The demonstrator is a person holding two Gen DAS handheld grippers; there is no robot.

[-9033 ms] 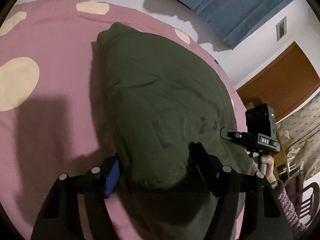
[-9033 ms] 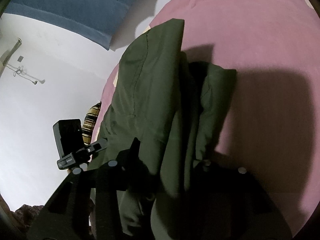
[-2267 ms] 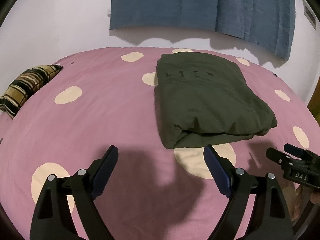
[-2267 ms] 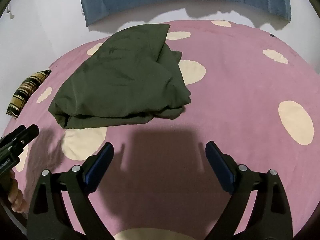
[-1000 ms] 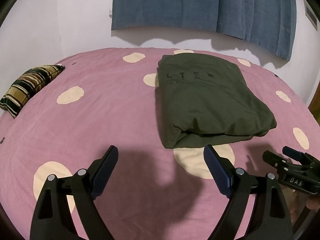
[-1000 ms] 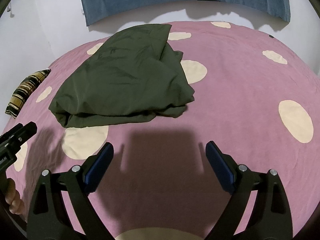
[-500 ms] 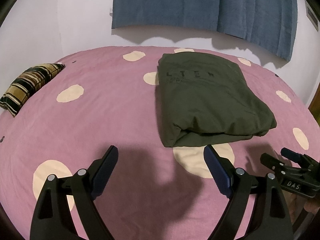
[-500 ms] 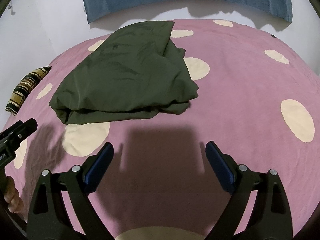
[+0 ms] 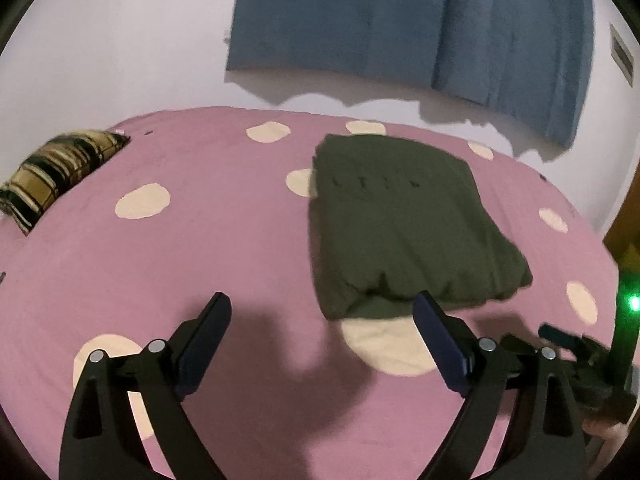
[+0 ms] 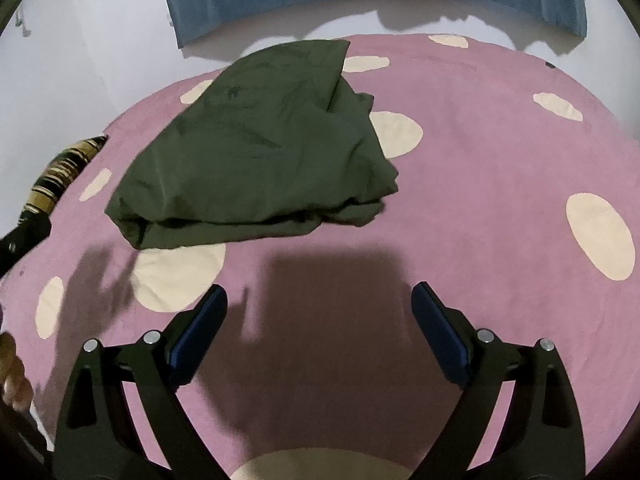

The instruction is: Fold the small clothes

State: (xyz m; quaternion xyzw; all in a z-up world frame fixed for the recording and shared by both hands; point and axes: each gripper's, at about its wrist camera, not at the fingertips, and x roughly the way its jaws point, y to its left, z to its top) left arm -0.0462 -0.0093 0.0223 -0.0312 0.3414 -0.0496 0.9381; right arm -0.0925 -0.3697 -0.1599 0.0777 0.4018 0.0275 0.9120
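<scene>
— Where is the garment?

— One dark olive garment [image 9: 404,220] lies folded into a thick, roughly rectangular bundle on the bed, toward its far side. The cloth looks soft and matte, with shallow creases on top and stacked layers showing along the near edge. From the right wrist view the right side is looser, with rumpled layers poking out. Faint lettering sits near the far end, but the left view is blurred, so I can't read it.

— And the tongs?

— Both are spread wide and hold nothing. The left gripper [image 9: 322,324] hovers over the bedspread just short of the bundle's near edge; the right gripper [image 10: 319,308] hangs over bare cover, apart from the cloth. Each has two black fingers with blue pads [image 10: 438,330].

— What is underneath?

— A pink bedspread [image 10: 480,168] with a smooth, slightly napped look, dotted with cream ovals. One cream spot [image 9: 384,344] sits partly under the garment's near edge. The grippers cast dark shadows on it.

— The room?

— A pale wall behind the bed, with one blue curtain [image 9: 400,20] hanging in folds. One striped brown-and-black cushion [image 9: 52,172] lies at the bed's left edge.
</scene>
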